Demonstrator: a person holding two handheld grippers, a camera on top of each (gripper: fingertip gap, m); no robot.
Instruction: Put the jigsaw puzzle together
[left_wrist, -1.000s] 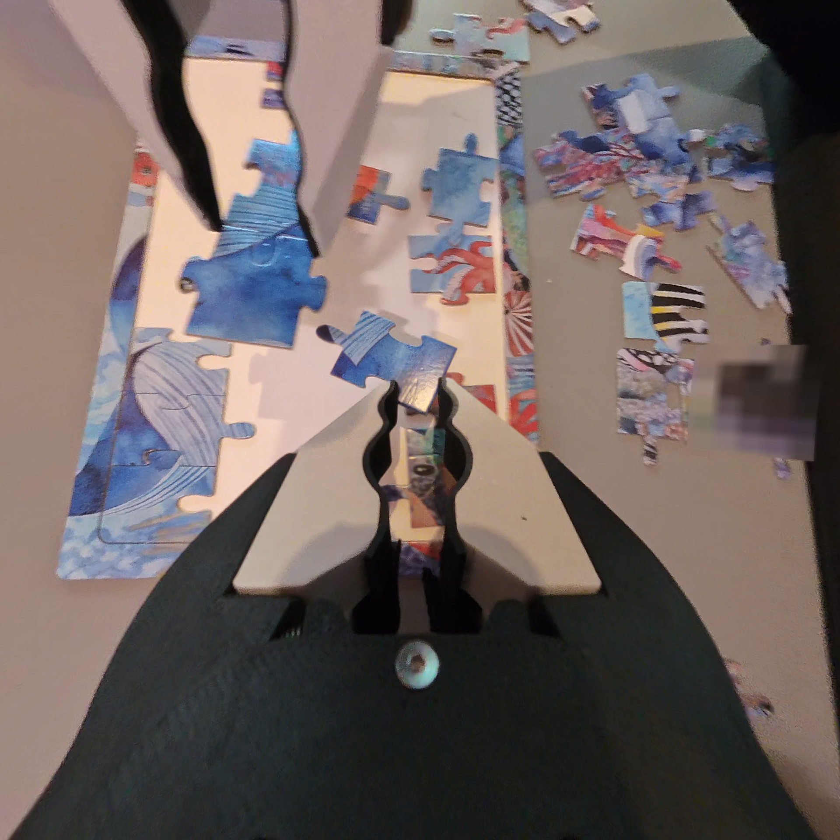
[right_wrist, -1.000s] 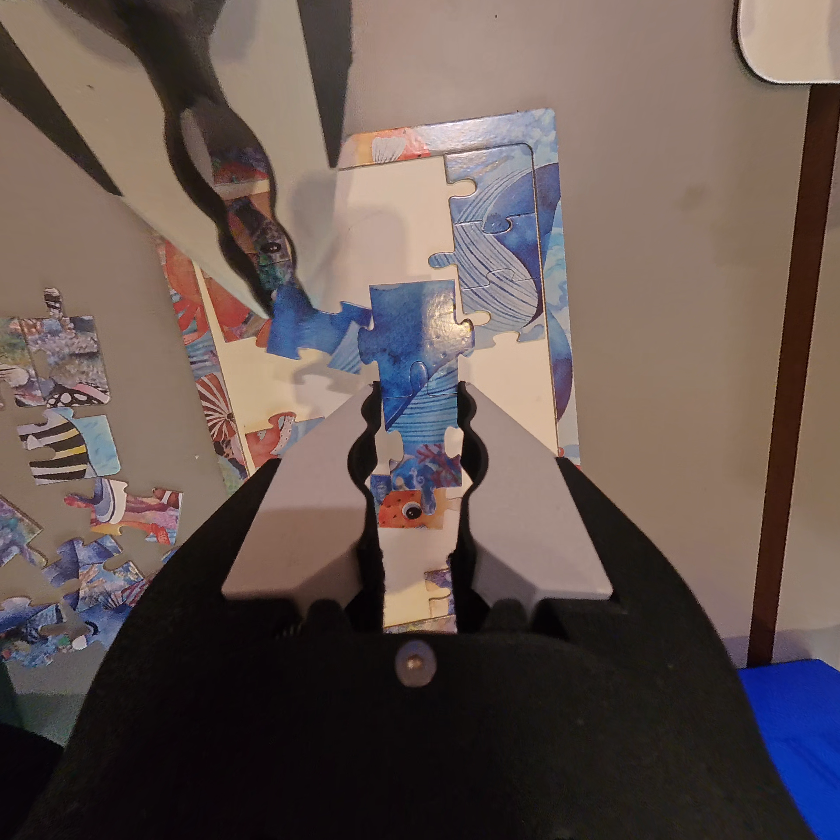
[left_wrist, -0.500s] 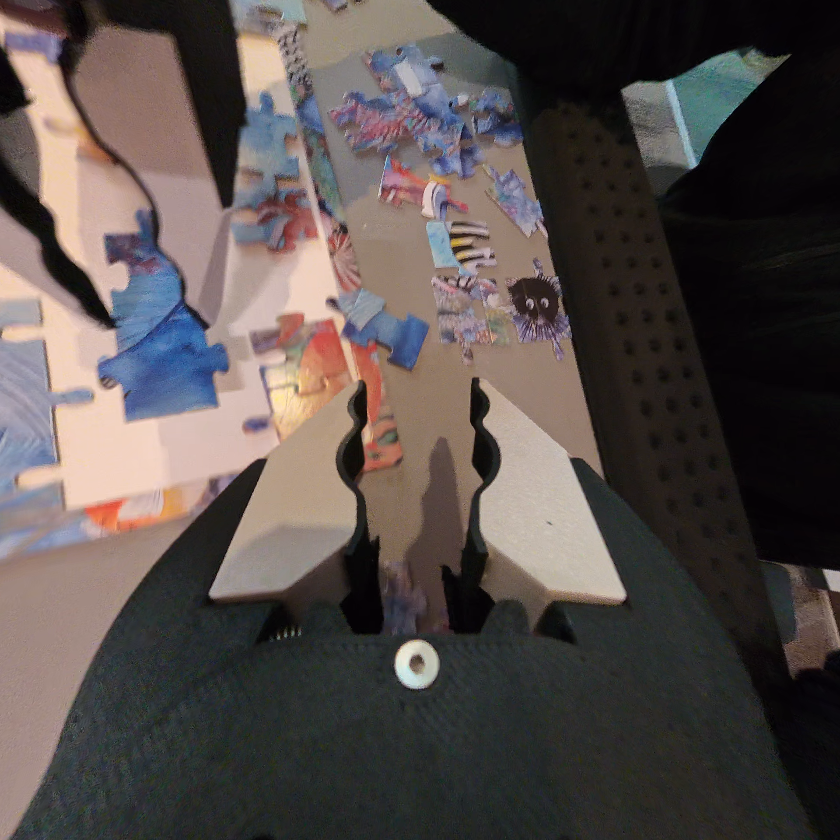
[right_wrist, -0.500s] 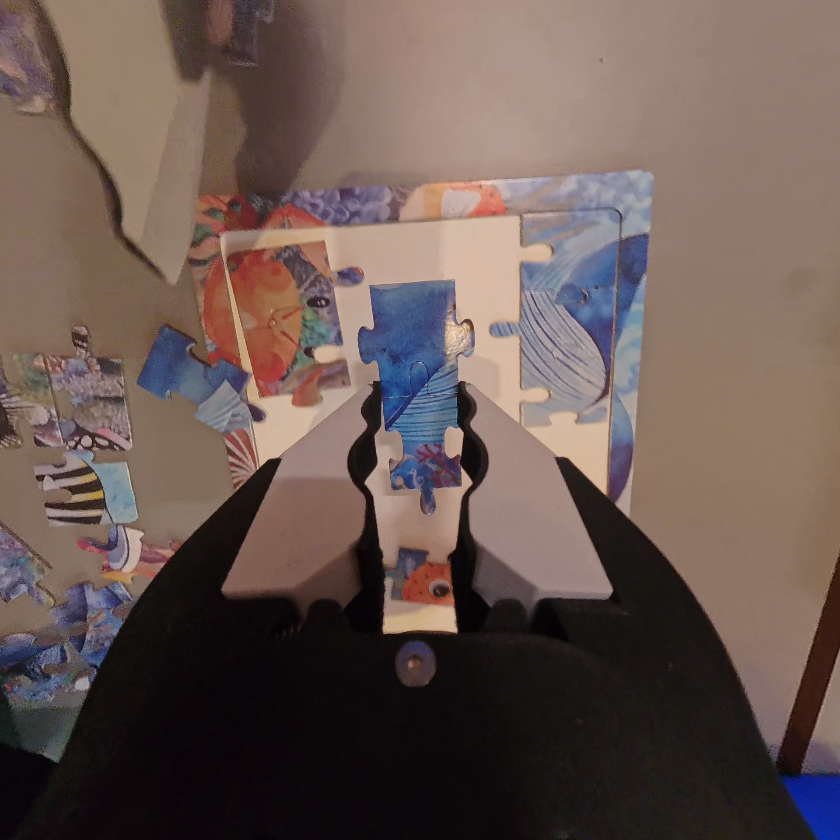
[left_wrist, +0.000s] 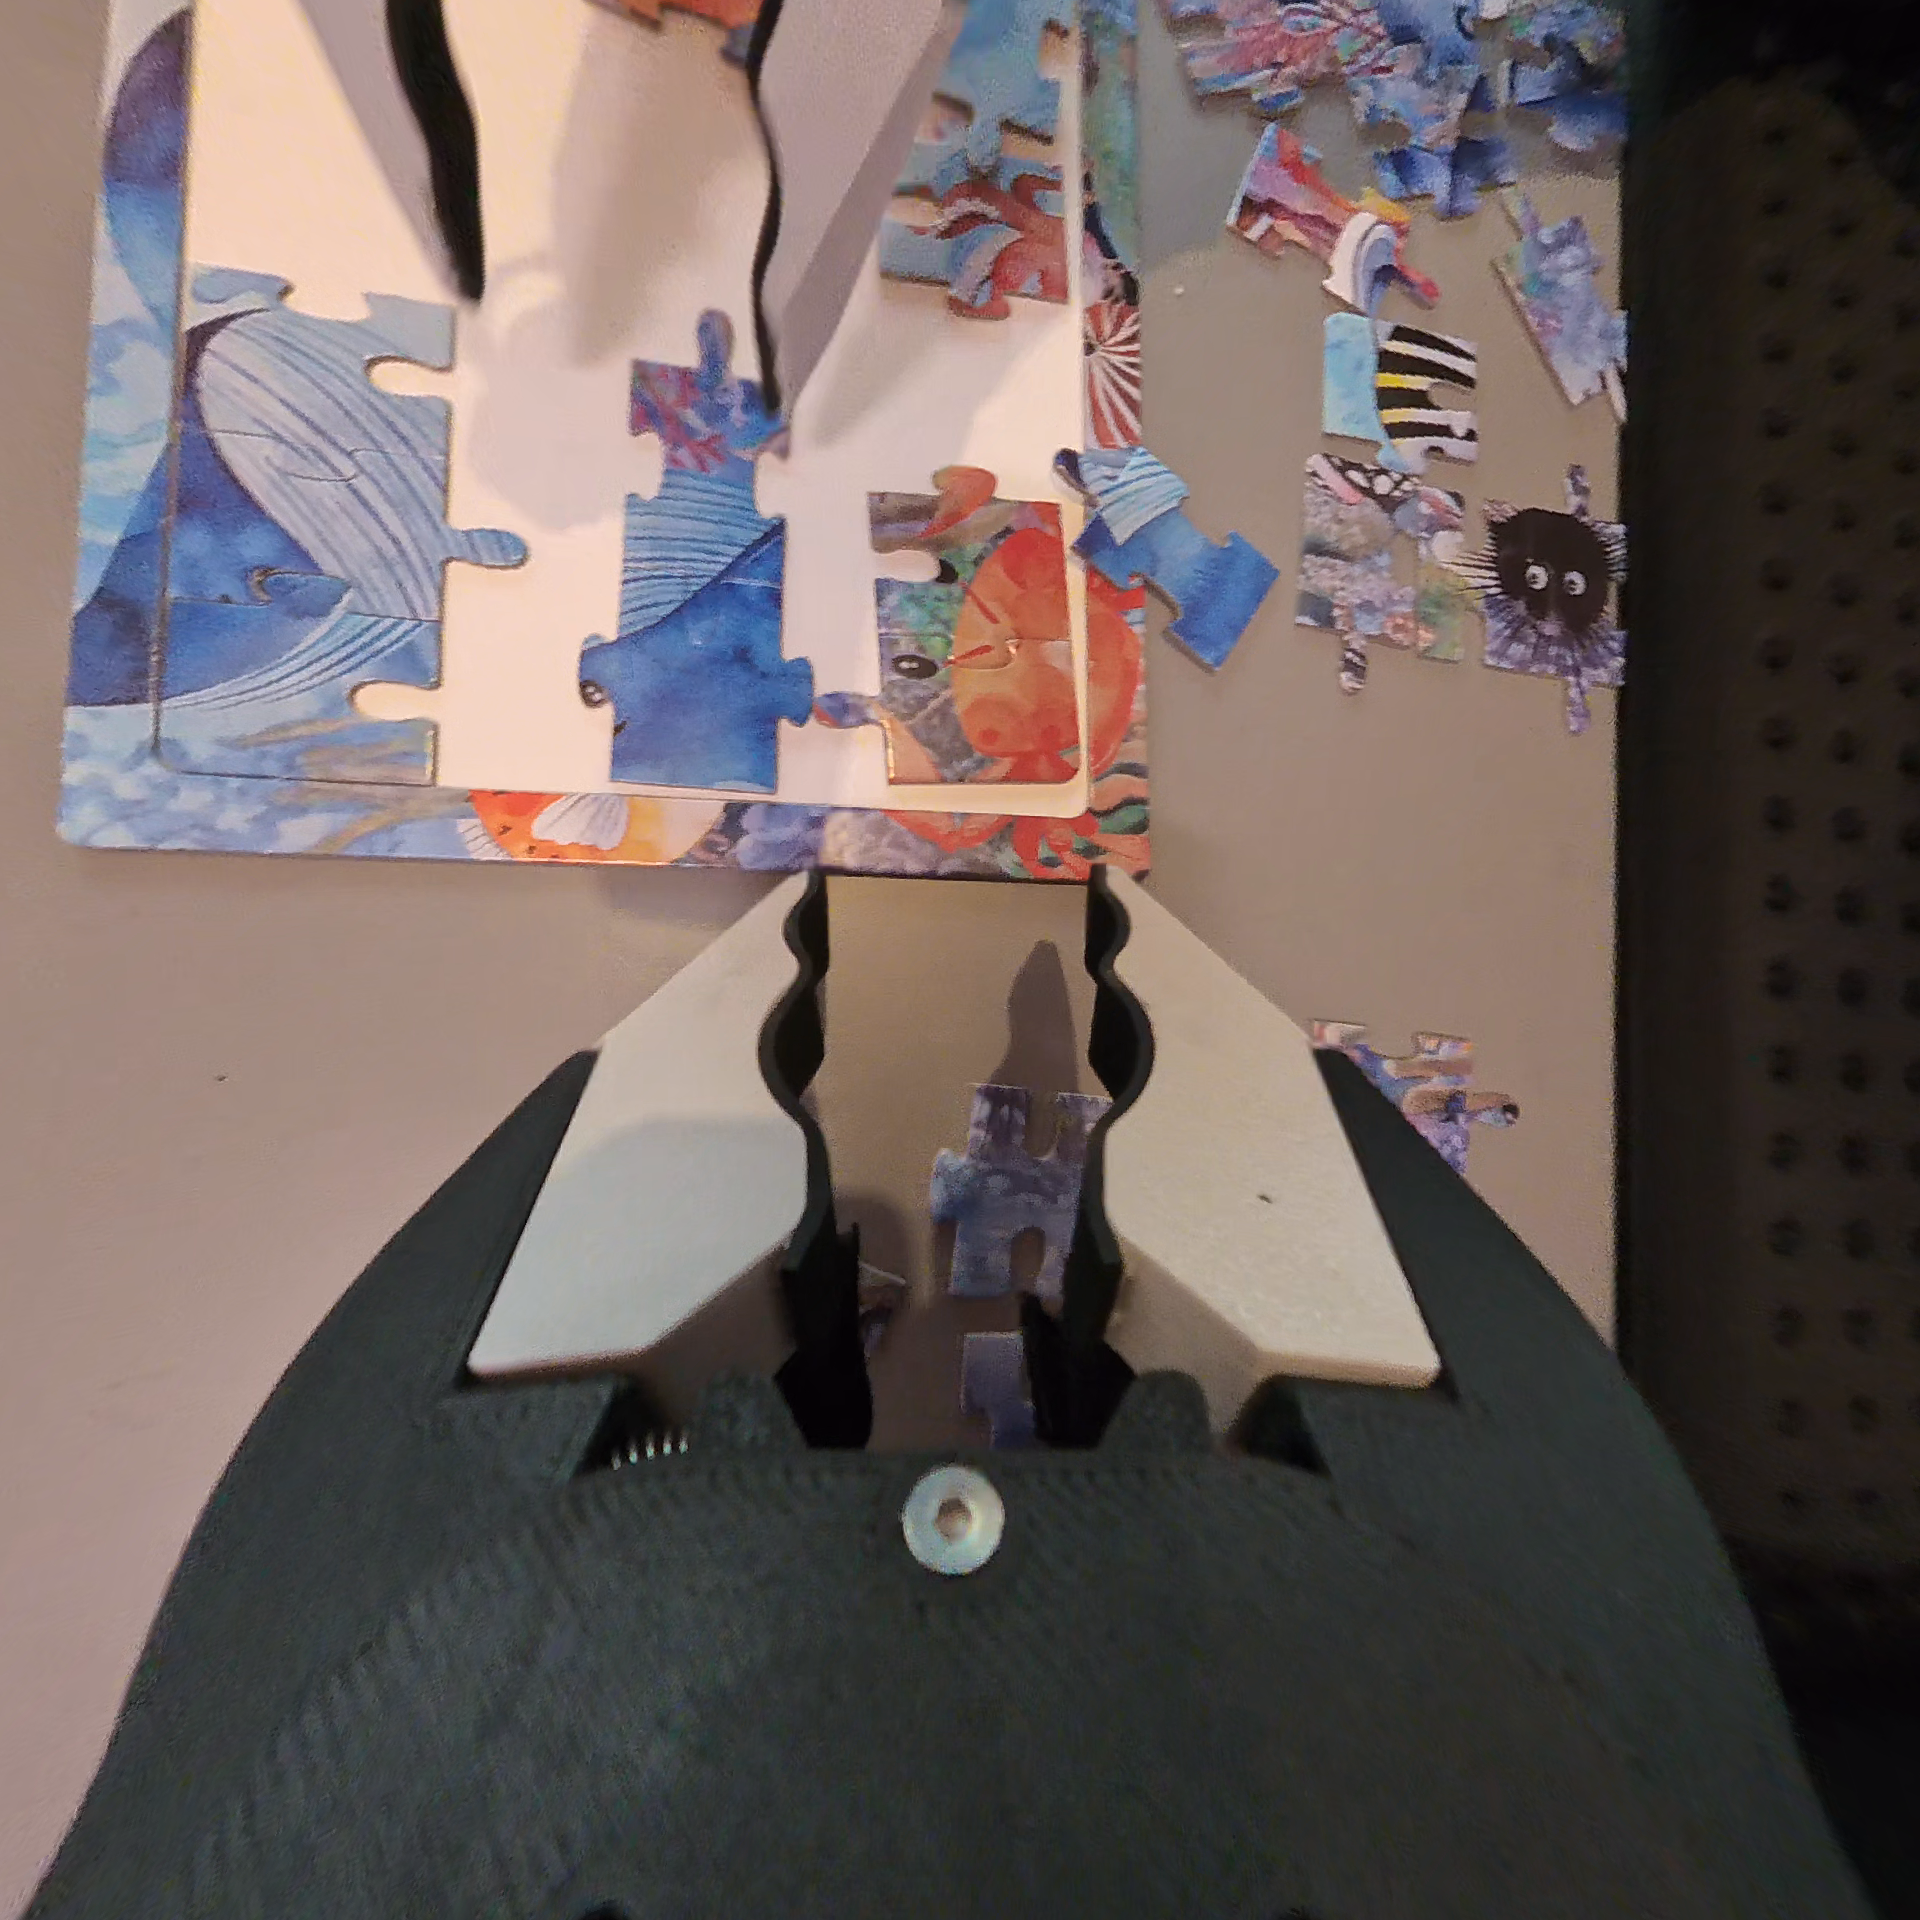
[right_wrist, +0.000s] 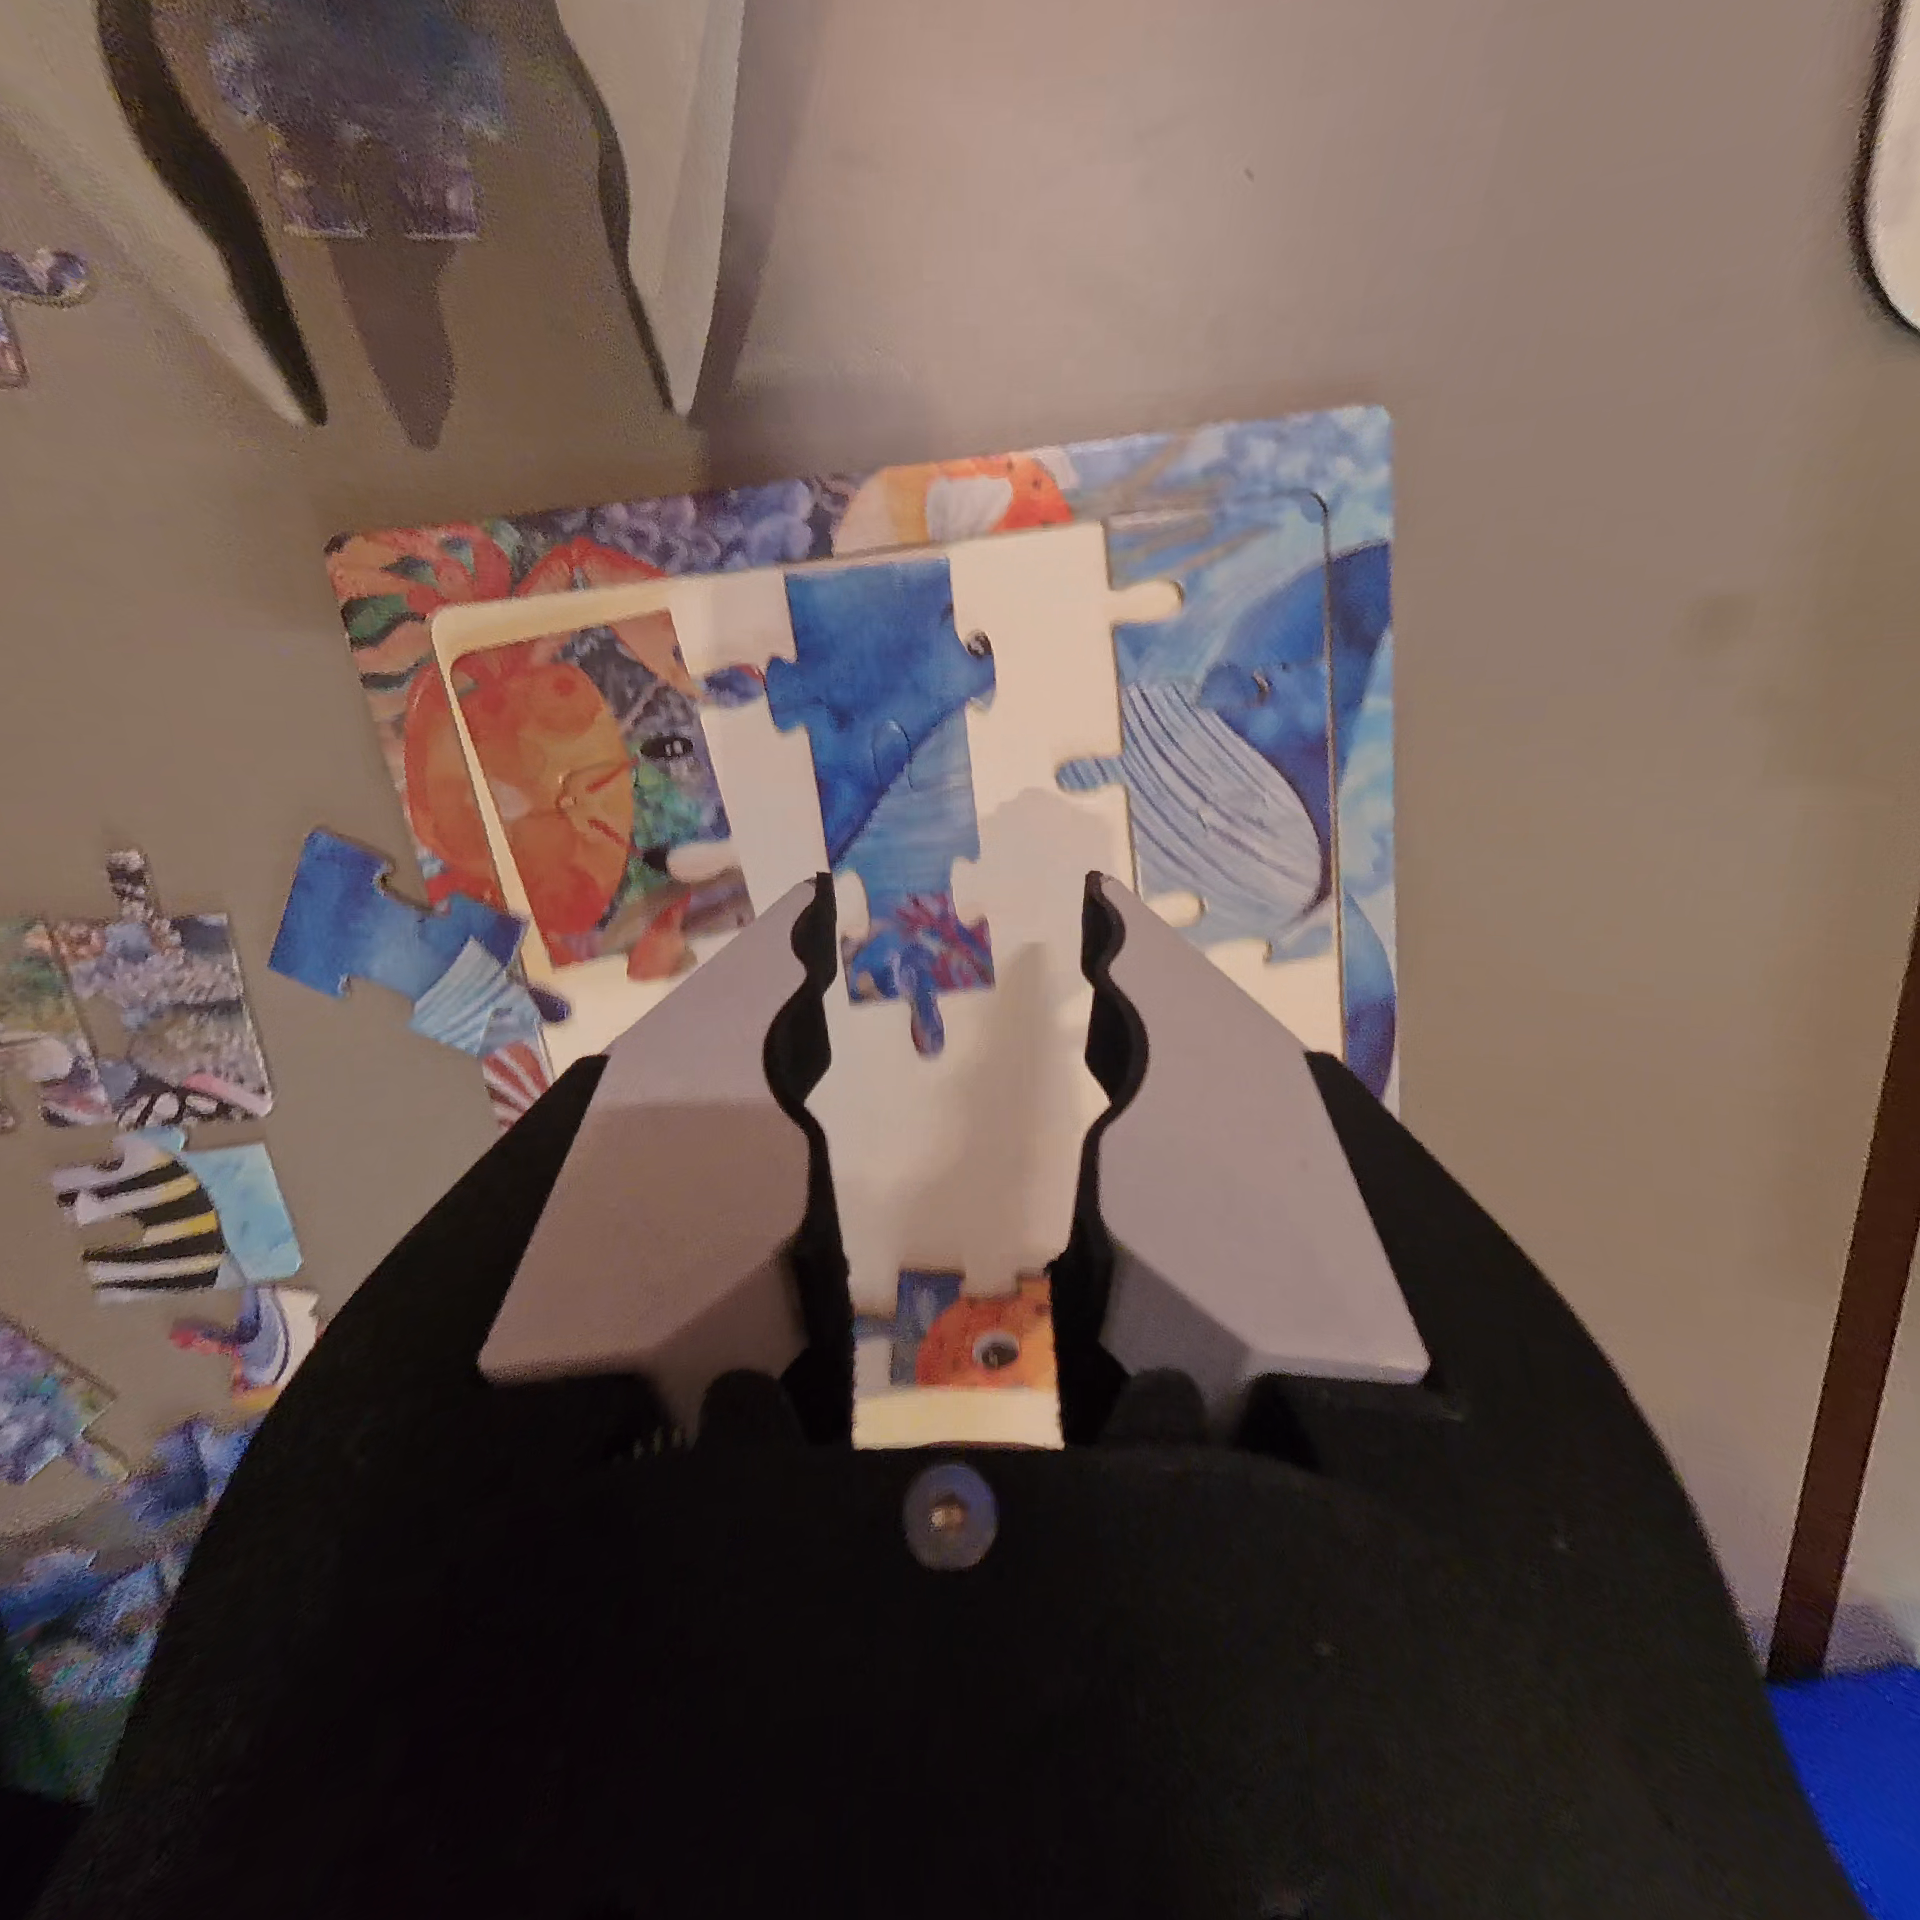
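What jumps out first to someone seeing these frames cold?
The puzzle tray, mostly bare inside: whale section fitted along one side, orange fish section on the opposite side, and a loose blue strip of joined pieces between them. Both the left gripper and right gripper are open and empty. Loose pieces, including a striped fish piece, litter the table beside the tray.
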